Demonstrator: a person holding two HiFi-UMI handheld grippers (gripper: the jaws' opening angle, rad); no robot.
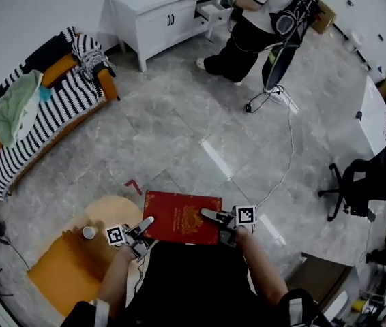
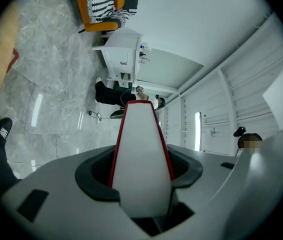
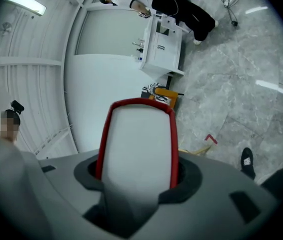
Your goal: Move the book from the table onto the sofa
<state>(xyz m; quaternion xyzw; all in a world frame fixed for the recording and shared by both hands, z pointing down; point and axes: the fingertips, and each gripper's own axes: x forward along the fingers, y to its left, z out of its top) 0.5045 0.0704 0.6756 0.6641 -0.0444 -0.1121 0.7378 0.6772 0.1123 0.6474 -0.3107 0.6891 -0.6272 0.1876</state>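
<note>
The left gripper pinches the near left edge of the red book and the right gripper clamps its right edge; each gripper view shows the white page block with red covers wedged between the jaws. The book hangs flat, cover up, over the grey floor, just beside the round surface with its paper cup and well apart from the sofa. With the hold only at two opposite edges, the likeliest trouble is the hands drifting apart or twisting unevenly; the covers could then slip free or the book sag open and drop. The sofa's striped blanket and green cloth may leave the book tilted when released.
</note>
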